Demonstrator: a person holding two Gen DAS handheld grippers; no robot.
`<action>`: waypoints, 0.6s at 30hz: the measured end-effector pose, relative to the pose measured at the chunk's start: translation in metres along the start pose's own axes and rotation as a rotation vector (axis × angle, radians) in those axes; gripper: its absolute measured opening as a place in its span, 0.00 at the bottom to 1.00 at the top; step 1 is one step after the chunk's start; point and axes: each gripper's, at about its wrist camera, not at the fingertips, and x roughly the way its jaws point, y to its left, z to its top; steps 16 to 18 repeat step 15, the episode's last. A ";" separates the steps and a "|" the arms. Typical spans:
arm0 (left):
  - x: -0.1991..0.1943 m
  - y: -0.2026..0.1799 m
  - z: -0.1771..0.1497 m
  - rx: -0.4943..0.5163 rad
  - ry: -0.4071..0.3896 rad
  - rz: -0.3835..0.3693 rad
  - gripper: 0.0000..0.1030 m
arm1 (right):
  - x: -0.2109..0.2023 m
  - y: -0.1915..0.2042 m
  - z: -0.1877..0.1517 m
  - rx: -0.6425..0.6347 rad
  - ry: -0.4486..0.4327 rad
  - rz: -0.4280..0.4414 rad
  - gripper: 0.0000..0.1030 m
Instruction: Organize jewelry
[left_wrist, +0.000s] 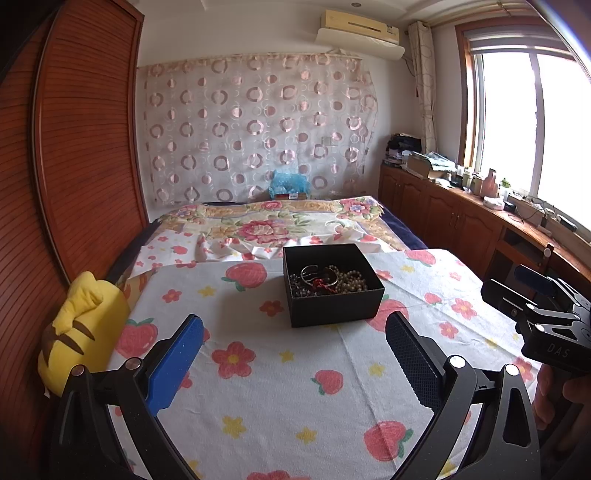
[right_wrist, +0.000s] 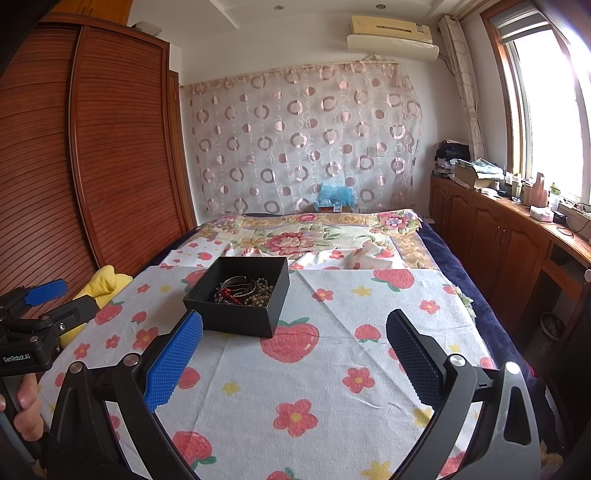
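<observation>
Both the left gripper (left_wrist: 294, 363) and right gripper (right_wrist: 294, 360) are hanging wide apart near the black box (left_wrist: 332, 286), which is already holding the tangled jewelry (left_wrist: 327, 278).

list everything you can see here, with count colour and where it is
square black cardboard box: 1, black, on the cloth ahead of both grippers
tangled jewelry: 1 heap, silver, red and beige beads, inside the box
strawberry-and-flower print cloth: 1, white, red, yellow, over the bed
yellow plush pillow: 1, yellow, bed's left edge
slatted wooden wardrobe: 1, brown, left
air conditioner: 1, cream, high on wall
left gripper: 1, black with blue pad, open
right gripper: 1, black with blue pad, open
</observation>
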 end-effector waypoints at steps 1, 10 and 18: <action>0.000 -0.001 0.000 -0.001 -0.001 -0.002 0.92 | 0.000 0.000 0.000 0.000 0.000 0.000 0.97; 0.000 0.001 -0.002 -0.002 -0.004 -0.004 0.92 | 0.000 0.000 0.000 0.000 -0.001 0.000 0.97; -0.001 0.003 -0.002 0.000 -0.005 -0.003 0.92 | 0.000 0.000 0.000 0.000 -0.001 0.000 0.97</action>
